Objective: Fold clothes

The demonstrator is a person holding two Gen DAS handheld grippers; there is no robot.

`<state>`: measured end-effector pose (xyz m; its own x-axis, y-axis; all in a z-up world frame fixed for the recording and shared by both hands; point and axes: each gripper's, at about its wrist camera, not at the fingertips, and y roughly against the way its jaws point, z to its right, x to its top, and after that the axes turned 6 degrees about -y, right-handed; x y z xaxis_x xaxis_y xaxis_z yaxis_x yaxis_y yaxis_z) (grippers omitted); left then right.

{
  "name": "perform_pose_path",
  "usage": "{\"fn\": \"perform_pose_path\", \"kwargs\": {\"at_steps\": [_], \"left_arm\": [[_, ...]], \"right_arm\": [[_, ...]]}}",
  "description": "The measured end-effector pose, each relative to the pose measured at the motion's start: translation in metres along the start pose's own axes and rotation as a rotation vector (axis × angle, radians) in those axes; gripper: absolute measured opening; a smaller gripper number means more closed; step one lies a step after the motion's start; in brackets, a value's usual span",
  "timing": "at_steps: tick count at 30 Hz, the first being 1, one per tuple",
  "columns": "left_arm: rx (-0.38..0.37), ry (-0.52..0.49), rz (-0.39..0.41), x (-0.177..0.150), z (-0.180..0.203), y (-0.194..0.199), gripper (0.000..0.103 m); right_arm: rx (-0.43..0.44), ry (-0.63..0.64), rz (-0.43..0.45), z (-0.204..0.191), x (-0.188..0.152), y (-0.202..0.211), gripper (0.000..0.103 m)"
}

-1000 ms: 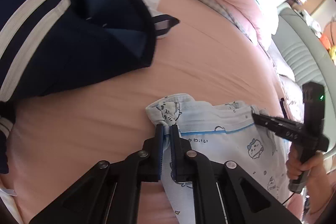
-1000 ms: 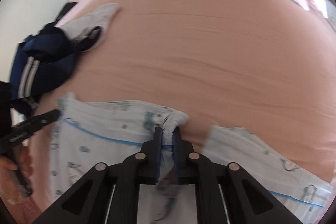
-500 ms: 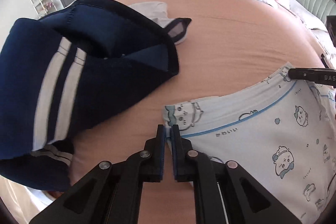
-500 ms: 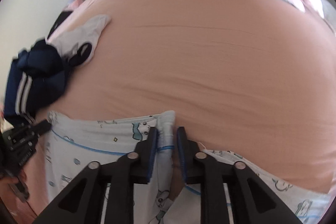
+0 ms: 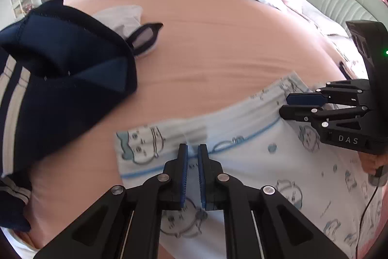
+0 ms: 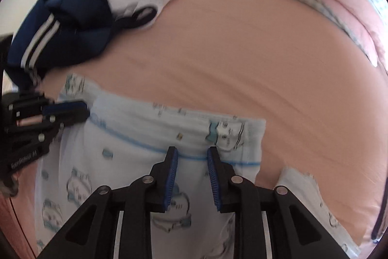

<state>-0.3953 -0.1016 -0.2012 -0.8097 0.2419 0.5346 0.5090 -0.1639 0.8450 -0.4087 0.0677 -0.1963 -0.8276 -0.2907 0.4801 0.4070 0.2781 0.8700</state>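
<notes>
Pale-blue printed garment (image 5: 254, 162) lies crosswise under us; left gripper (image 5: 192, 157) nearly closed, empty; right gripper (image 6: 191, 162) closing, empty.

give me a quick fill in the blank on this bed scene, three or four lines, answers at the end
1. The light garment with the cartoon print lies on a bed sheet whose colour is ____.
2. The dark garment beside it is navy with ____ stripes.
3. The thin piping line across the printed garment is ____.
4. In the right wrist view, the pads of the right tool are coloured ____.

Missing words: pink; white; blue; blue
</notes>
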Motion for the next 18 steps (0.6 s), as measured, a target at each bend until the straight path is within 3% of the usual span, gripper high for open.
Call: {"fn": "perform_pose_path", "kwargs": {"at_steps": [2, 3, 4, 6, 9, 13, 16, 18], "left_arm": [[0.082, 0.0, 0.001, 0.01, -0.007, -0.009, 0.007], [0.08, 0.026, -0.011, 0.013, -0.014, -0.012, 0.007], [0.052, 0.069, -0.029, 0.016, -0.021, -0.012, 0.007], [-0.028, 0.12, -0.048, 0.014, -0.024, -0.004, 0.007], [-0.115, 0.061, -0.084, 0.001, -0.001, 0.011, 0.007], [-0.13, -0.079, -0.15, -0.019, 0.045, 0.011, 0.008], [-0.104, -0.086, -0.166, -0.027, 0.063, 0.013, 0.01], [-0.161, -0.068, -0.165, -0.029, 0.074, 0.02, 0.016]], "right_arm": [[-0.062, -0.04, 0.043, 0.007, 0.007, 0.0, 0.021], [-0.086, -0.077, 0.058, 0.015, 0.012, 0.002, 0.021], [-0.1, -0.119, 0.063, 0.023, 0.016, 0.004, 0.021], [-0.027, -0.166, 0.035, 0.029, 0.012, 0.018, 0.021], [0.015, -0.09, 0.022, 0.008, -0.012, 0.044, 0.025], [0.058, -0.069, -0.049, -0.019, -0.051, 0.061, 0.025], [0.055, -0.108, -0.058, -0.029, -0.079, 0.078, 0.025], [0.056, -0.155, -0.039, -0.024, -0.097, 0.092, 0.025]]}}
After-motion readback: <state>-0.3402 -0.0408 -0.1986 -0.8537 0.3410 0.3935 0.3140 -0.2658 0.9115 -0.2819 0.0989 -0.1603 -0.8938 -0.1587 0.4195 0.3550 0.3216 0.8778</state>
